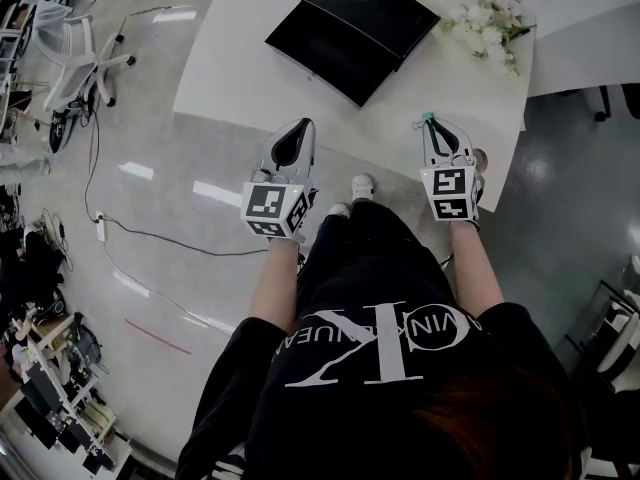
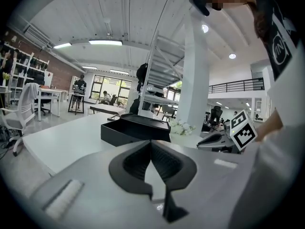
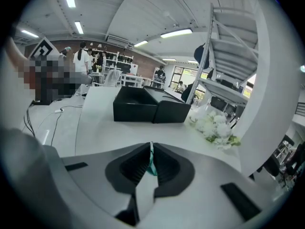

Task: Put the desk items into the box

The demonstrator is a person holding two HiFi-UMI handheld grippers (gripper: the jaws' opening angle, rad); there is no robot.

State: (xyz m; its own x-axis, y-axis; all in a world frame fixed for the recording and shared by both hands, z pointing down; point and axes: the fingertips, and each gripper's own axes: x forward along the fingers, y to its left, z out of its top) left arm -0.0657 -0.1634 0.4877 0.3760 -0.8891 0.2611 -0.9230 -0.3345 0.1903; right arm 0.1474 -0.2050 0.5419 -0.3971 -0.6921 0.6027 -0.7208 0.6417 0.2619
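The left gripper point(image 1: 299, 130) is clenched: in its own view point(image 2: 151, 144) the two dark jaws meet at their tips with nothing between them. The right gripper point(image 1: 431, 124) is clamped on a thin teal strip point(image 3: 151, 162), which stands on edge between its ribbed pads and shows just past the jaw tips in the head view point(image 1: 428, 118). What the strip is cannot be made out. Both grippers are held side by side, well apart, at the near edge of the white table point(image 1: 240, 78), with their tips pointing to 12 o'clock.

The black box point(image 1: 345, 38) lies open on the table, well apart from both grippers. In the head view it is at about 1 o'clock from the left gripper and 11 o'clock from the right one. In the right gripper view the box point(image 3: 133, 112) sits beyond the jaws at 11 o'clock, its tray on the left and its lid against the tray's right side.

A bunch of white flowers point(image 1: 487, 30) lies on the table at 1 o'clock from the right gripper, apart from the box. A white office chair point(image 1: 75, 53) stands on the floor at 10 o'clock from the left gripper.
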